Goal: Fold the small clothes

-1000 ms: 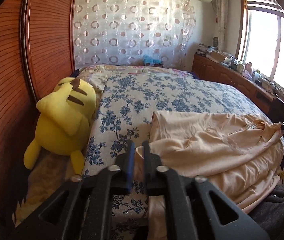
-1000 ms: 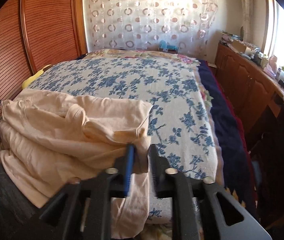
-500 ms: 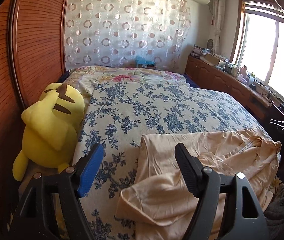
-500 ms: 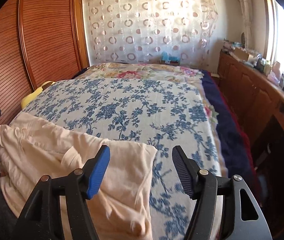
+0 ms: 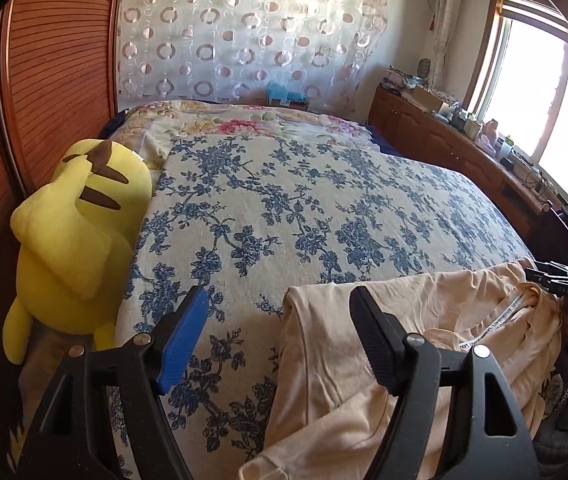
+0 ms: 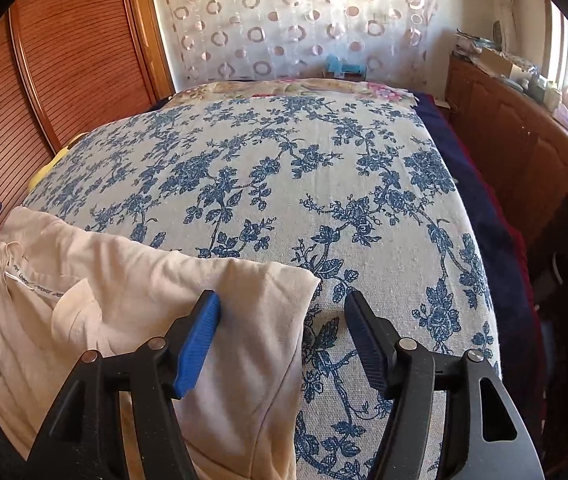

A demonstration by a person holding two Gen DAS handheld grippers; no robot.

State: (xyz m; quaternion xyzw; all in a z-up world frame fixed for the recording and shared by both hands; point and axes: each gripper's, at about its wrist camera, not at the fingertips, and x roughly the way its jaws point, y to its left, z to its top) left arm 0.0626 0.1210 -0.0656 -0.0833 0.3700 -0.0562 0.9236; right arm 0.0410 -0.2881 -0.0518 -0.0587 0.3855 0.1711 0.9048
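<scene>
Yellow plush toy [image 5: 80,236] at left of the bed [image 5: 303,208]; both hand-held grippers, left [image 5: 280,344] and right [image 6: 280,344], gape wide and empty (jaws just opened) over the cream garment [image 5: 363,408].

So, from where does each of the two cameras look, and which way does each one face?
Left wrist: sits behind the open left gripper, faces down the bed; yellow plush toy at left, cream shirt at right.
Right wrist: sits behind the open right gripper, faces the same way; shirt at left.
Shared: bed, shirt, curtain.
</scene>
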